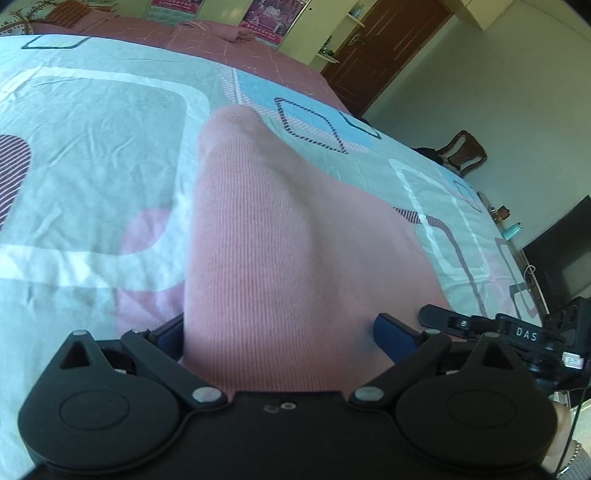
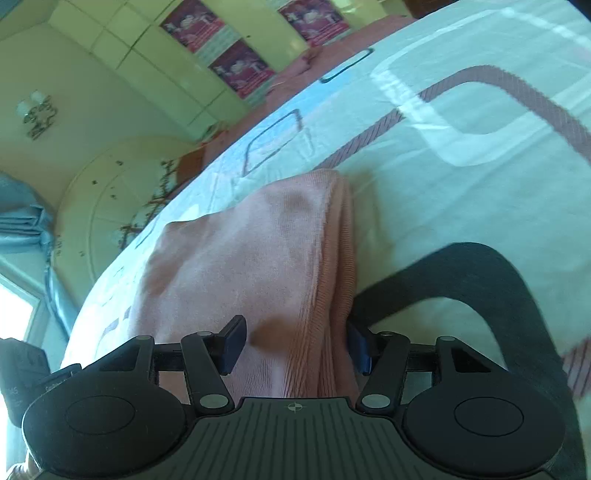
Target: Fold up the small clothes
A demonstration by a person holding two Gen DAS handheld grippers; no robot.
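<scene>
A pink ribbed garment (image 1: 280, 236) lies folded on the patterned bedsheet (image 1: 92, 155). In the left wrist view it fills the space between the fingers of my left gripper (image 1: 284, 336), whose jaws stand wide apart around the cloth. In the right wrist view the same pink garment (image 2: 251, 258) shows a folded edge on its right side; my right gripper (image 2: 295, 343) has its jaws apart with the cloth between the blue pads (image 2: 232, 343). Whether either pair of pads presses the cloth is hidden.
The other gripper (image 1: 517, 332) shows at the right edge of the left wrist view. A pink blanket (image 1: 229, 33) lies at the bed's far end. A wooden chair (image 1: 461, 151), a door and a dark screen stand beyond the bed's right edge.
</scene>
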